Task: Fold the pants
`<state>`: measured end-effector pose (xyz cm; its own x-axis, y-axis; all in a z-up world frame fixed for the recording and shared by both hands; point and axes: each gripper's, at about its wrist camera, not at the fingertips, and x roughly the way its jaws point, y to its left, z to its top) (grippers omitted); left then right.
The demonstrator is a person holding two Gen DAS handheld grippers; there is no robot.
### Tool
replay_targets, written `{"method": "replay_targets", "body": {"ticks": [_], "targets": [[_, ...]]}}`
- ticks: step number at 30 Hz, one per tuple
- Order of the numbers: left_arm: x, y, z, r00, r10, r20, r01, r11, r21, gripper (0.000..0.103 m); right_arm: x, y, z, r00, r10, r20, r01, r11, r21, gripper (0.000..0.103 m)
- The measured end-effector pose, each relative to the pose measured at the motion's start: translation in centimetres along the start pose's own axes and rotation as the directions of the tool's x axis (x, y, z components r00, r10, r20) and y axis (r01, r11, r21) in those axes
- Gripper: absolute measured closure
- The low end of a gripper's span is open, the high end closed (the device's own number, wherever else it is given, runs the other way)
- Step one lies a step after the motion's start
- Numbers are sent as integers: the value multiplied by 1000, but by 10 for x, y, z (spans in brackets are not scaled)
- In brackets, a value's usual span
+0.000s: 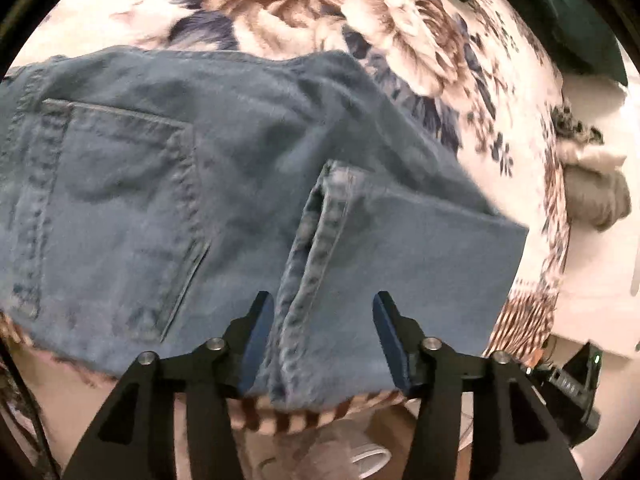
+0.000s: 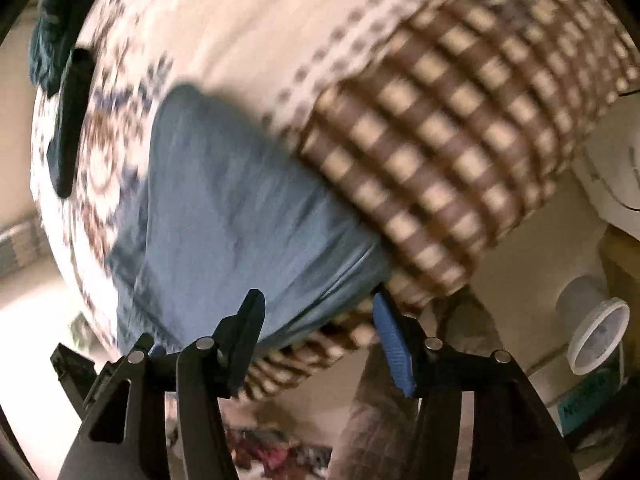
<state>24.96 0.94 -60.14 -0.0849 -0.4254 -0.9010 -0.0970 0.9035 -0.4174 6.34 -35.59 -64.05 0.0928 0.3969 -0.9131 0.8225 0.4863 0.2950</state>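
Note:
Blue denim pants (image 1: 192,184) lie folded on a floral bedspread (image 1: 360,24). A back pocket faces up at the left, and a leg hem (image 1: 320,248) lies folded over the seat. My left gripper (image 1: 323,312) is open, its blue-padded fingers on either side of the hem seam, just above the cloth. In the right wrist view the pants (image 2: 224,216) show blurred near the bed's edge. My right gripper (image 2: 318,312) is open and empty over the pants' near edge.
A dark green cloth (image 1: 576,20) lies at the bed's far corner. The bedspread's brown checked border (image 2: 440,152) hangs over the edge. A white cup-like container (image 2: 596,332) and clutter sit on the floor at right. The other gripper (image 1: 572,384) shows at lower right.

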Motion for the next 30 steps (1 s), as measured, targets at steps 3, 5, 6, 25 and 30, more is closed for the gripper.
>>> {"method": "replay_targets", "body": {"ticks": [3, 5, 6, 25, 30], "targets": [[24, -5, 16, 999, 22, -38, -21, 999, 24, 53, 1, -6, 16, 1000, -1, 10, 0, 999, 35, 44], [35, -13, 23, 997, 75, -14, -74, 996, 57, 56, 5, -5, 26, 1000, -1, 9, 0, 999, 37, 44], [32, -14, 22, 996, 88, 11, -89, 993, 72, 74, 8, 0, 29, 1000, -1, 15, 0, 999, 33, 44], [-26, -3, 11, 980, 143, 137, -159, 981, 114, 15, 22, 54, 9, 976, -207, 66, 217, 945, -247, 44], [-21, -10, -8, 980, 134, 150, -154, 979, 132, 6, 42, 110, -21, 947, -294, 127, 319, 833, -451, 41]]}}
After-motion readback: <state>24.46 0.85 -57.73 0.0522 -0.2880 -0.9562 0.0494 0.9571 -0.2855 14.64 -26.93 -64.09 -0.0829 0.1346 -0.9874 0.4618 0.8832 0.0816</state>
